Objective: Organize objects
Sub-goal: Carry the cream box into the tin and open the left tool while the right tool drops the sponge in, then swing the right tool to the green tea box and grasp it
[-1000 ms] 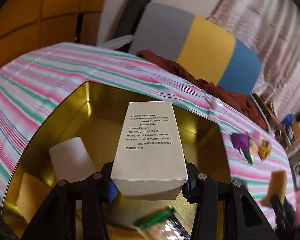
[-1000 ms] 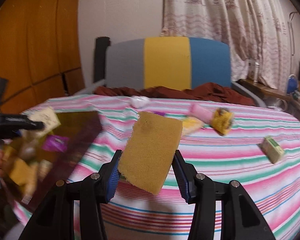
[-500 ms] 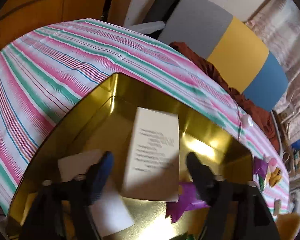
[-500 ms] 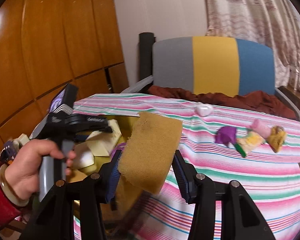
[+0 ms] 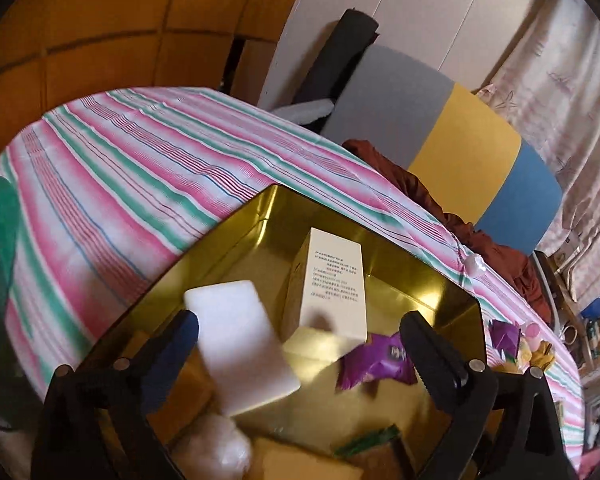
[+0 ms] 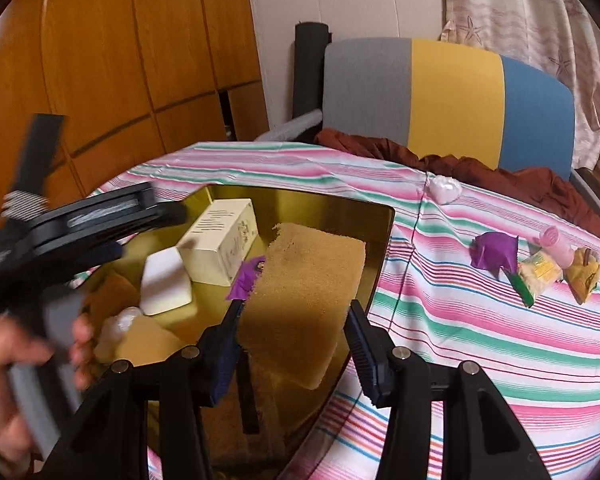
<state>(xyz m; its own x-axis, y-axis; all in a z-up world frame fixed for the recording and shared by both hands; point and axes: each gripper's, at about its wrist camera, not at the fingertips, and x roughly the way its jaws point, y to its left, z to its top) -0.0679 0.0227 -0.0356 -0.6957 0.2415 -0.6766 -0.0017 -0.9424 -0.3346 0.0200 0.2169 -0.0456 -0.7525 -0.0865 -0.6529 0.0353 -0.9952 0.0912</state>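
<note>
The left gripper [image 5: 300,344] has just been opening its jaws wide, and they hold nothing. The white box [image 5: 334,284] it had now lies inside the gold tin [image 5: 420,276], in the middle of the left wrist picture, beside a white block [image 5: 240,344] and a purple wrapper [image 5: 376,364]. The right gripper [image 6: 296,332] squeezes a brown sponge [image 6: 300,296] over the tin's right edge. The tin sits on a striped cloth [image 6: 460,320].
</note>
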